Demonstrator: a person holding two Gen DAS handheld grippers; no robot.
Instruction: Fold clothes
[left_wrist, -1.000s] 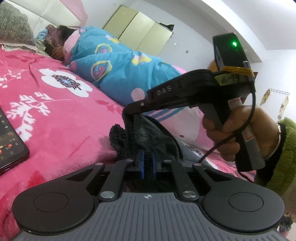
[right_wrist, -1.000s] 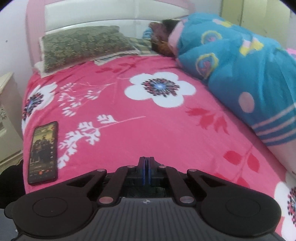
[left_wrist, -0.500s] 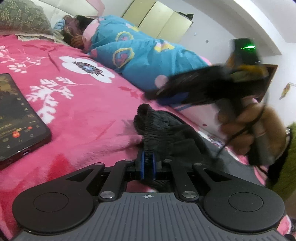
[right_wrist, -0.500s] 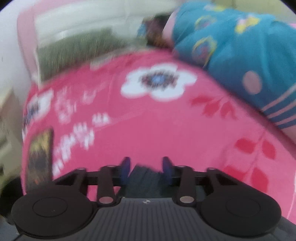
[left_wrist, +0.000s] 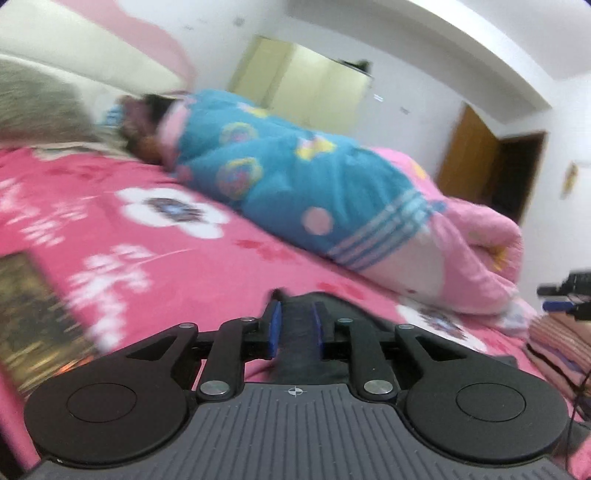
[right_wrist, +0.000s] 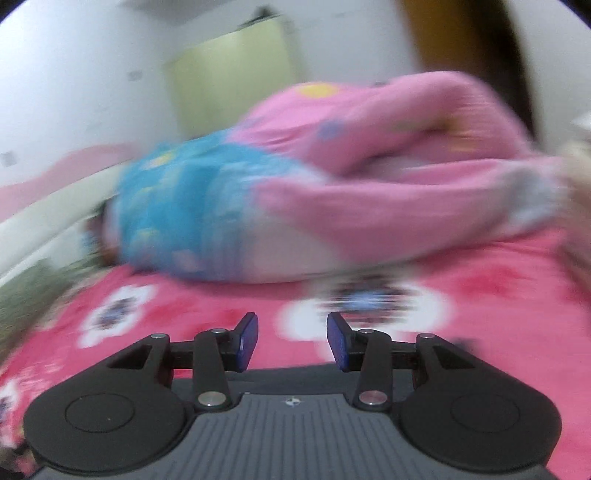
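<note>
A dark knitted garment (left_wrist: 295, 332) lies on the pink flowered bedspread (left_wrist: 155, 280), just in front of my left gripper (left_wrist: 296, 325). Its jaws are opening: the blue pads (left_wrist: 275, 326) stand a little apart with a band of the dark cloth running between them. My right gripper (right_wrist: 292, 341) is open, with only the bedspread (right_wrist: 498, 314) showing between its pads (right_wrist: 247, 341). A dark strip, probably the garment (right_wrist: 295, 374), shows just under its fingers. Both views are blurred by motion. At the far right of the left wrist view is a dark tool with a blue tip, probably the right gripper (left_wrist: 565, 295).
A person lies under a blue and pink quilt (left_wrist: 295, 177) along the far side of the bed. A phone (left_wrist: 33, 325) lies on the bedspread at the left, a pillow (left_wrist: 37, 110) at the head. Striped cloth (left_wrist: 554, 343) sits at the right edge.
The right gripper let go of the garment, opened and swung away to the right. The garment dropped onto the bed. The left gripper's pads, shut on the cloth before, have parted.
</note>
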